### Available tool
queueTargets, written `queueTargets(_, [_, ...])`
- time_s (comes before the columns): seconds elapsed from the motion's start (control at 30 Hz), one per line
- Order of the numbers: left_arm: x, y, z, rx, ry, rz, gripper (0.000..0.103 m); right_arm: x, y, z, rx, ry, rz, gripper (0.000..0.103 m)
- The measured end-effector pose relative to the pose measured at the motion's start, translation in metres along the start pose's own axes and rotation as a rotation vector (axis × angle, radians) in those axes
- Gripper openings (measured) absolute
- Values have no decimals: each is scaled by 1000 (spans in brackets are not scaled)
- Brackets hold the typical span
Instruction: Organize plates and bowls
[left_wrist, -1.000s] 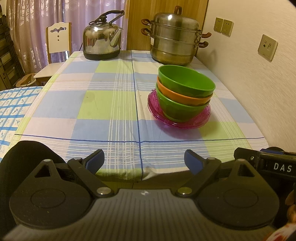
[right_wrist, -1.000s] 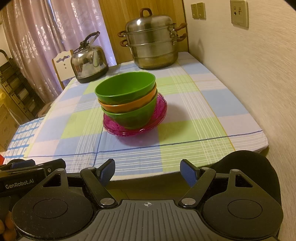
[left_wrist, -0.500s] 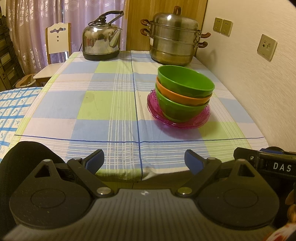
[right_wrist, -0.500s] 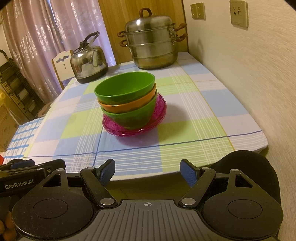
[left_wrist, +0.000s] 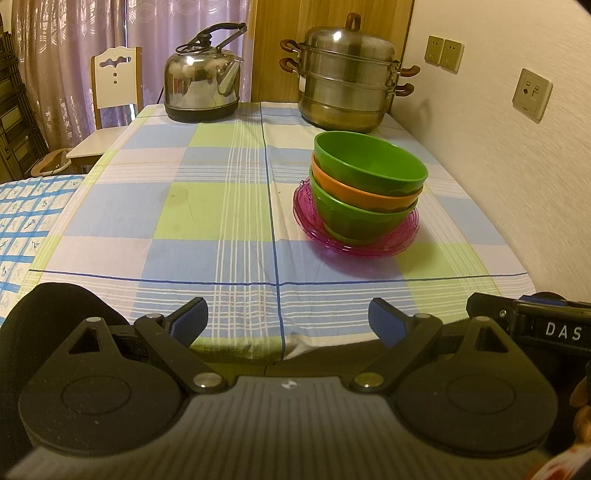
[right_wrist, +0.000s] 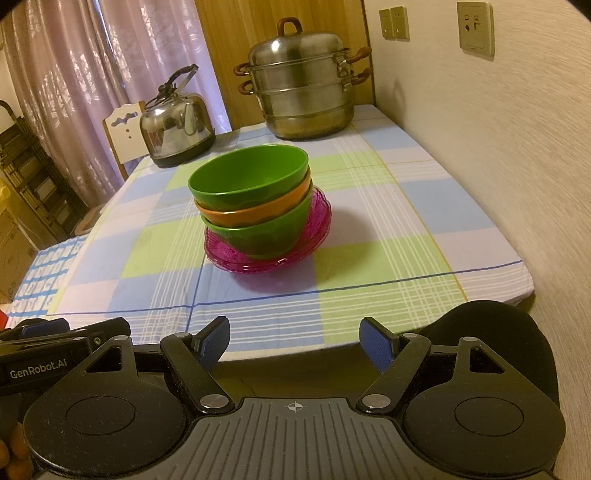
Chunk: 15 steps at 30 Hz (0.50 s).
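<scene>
Nothing has moved since the earlier frames: both grippers hang where they were, short of the worktop's near edge. At lower centre of its view, the left gripper stands wide apart, holding and touching nothing. Likewise the right gripper is spread wide and empty. Right of centre in the left view, three nested bowls sit on stacked pink plates. Upper frame: kettle, steamer.
</scene>
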<state>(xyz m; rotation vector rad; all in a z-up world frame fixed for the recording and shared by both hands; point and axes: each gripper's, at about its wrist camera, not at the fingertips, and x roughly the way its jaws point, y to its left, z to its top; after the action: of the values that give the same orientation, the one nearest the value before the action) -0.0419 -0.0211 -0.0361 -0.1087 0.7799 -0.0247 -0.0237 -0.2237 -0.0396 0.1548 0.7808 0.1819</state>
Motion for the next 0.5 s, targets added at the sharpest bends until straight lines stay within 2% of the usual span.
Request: queueTargets(0.5, [0, 0, 0, 0, -1, 0, 93, 0, 0, 0, 3, -3, -2, 77])
